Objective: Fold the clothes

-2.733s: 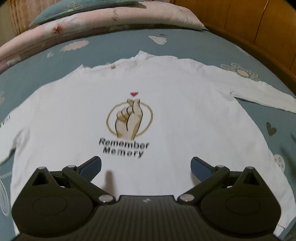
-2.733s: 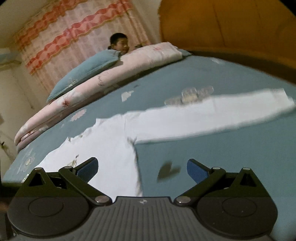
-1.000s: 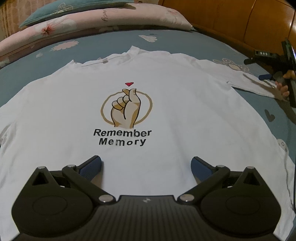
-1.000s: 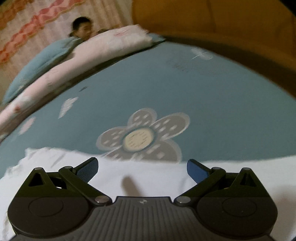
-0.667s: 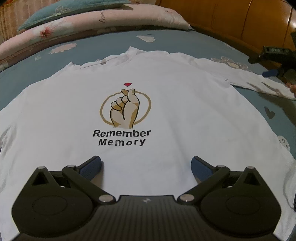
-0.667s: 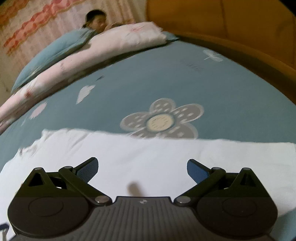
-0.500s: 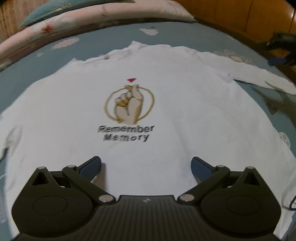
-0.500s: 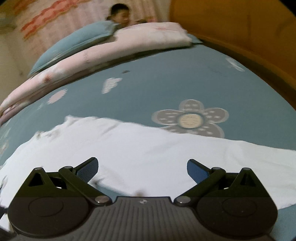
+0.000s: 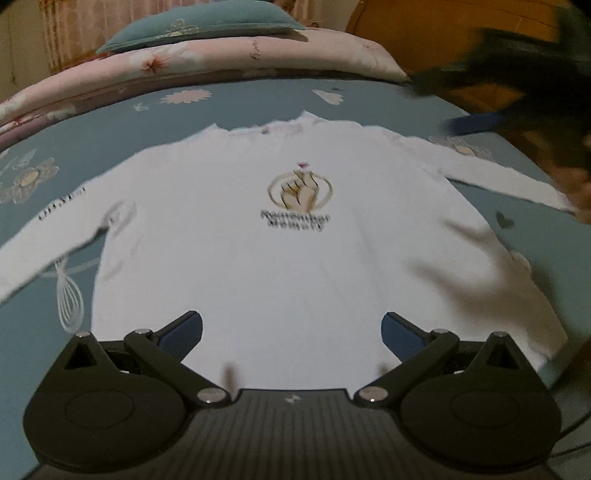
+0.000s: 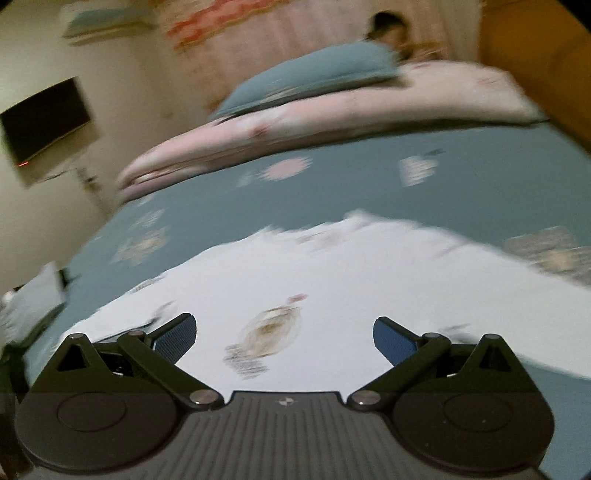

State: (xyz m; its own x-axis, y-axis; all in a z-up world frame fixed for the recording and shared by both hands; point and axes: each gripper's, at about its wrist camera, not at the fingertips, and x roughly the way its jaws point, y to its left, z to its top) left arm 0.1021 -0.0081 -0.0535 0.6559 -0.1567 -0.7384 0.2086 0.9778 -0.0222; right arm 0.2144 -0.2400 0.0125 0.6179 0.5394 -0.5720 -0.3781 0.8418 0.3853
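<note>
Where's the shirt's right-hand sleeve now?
In the left wrist view, the white long-sleeved shirt's sleeve lies flat on the blue bedsheet, stretching right toward the blurred right gripper.

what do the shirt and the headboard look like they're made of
Shirt: looks like soft matte white knit, probably cotton; it lies limp and flat, with a printed graphic. Headboard: apparently wood or wood veneer, orange-brown with a slight sheen; blur hides the grain.

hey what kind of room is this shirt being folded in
Most likely a bedroom: the white shirt lies on a bed's blue sheet, with a pillow and rolled pink quilt behind it.
</note>
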